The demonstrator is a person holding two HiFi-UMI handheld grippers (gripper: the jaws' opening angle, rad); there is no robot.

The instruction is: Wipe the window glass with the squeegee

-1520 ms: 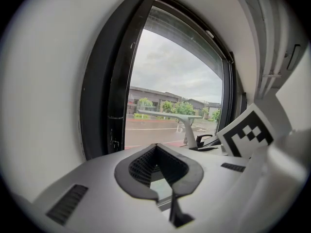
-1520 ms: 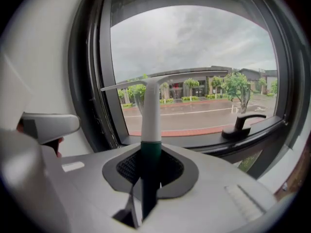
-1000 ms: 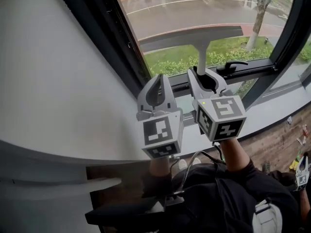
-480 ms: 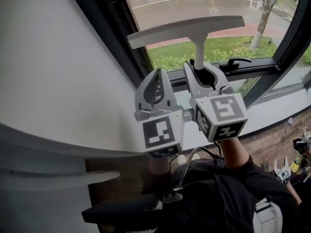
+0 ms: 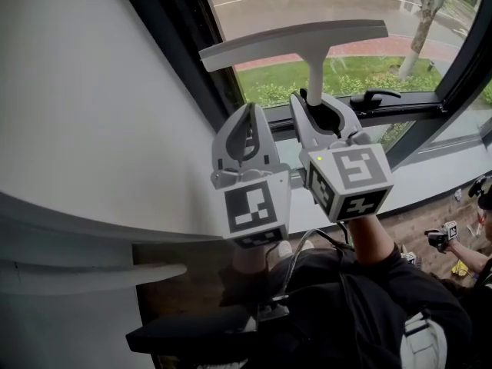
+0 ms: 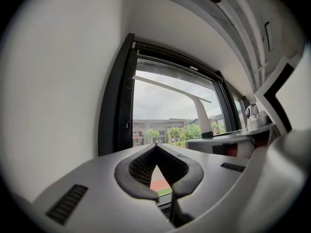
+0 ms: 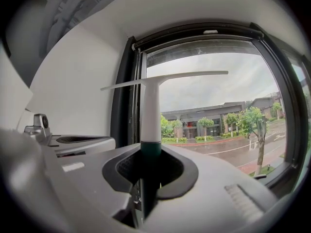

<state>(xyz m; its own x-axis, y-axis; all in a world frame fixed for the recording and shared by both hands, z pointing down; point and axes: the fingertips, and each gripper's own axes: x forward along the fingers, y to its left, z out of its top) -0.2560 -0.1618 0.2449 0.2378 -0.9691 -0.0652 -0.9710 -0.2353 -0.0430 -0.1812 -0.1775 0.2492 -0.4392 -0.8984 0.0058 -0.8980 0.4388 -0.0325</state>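
A white squeegee [image 5: 307, 41] [image 7: 151, 106] with a long flat blade is held up against the window glass [image 5: 361, 6] [image 7: 214, 96], blade across the left half of the pane. Its handle runs down into my right gripper [image 5: 319, 110] [image 7: 150, 166], whose jaws are shut on it. The left gripper view also shows the squeegee [image 6: 194, 106] off to the right. My left gripper [image 5: 246, 125] [image 6: 158, 166] hovers just left of the right one, near the dark window frame [image 5: 181, 44], its jaws shut with nothing between them.
A black window handle [image 5: 373, 97] sits on the lower frame right of the squeegee handle. A white wall [image 5: 84, 114] fills the left, with a grey sill [image 5: 430, 179] below the glass. Street, lawn and trees lie outside. A person's hand [image 5: 461, 244] shows low right.
The squeegee and my right gripper have moved up and to the left on the glass over the last second. The left gripper has shifted slightly with them.
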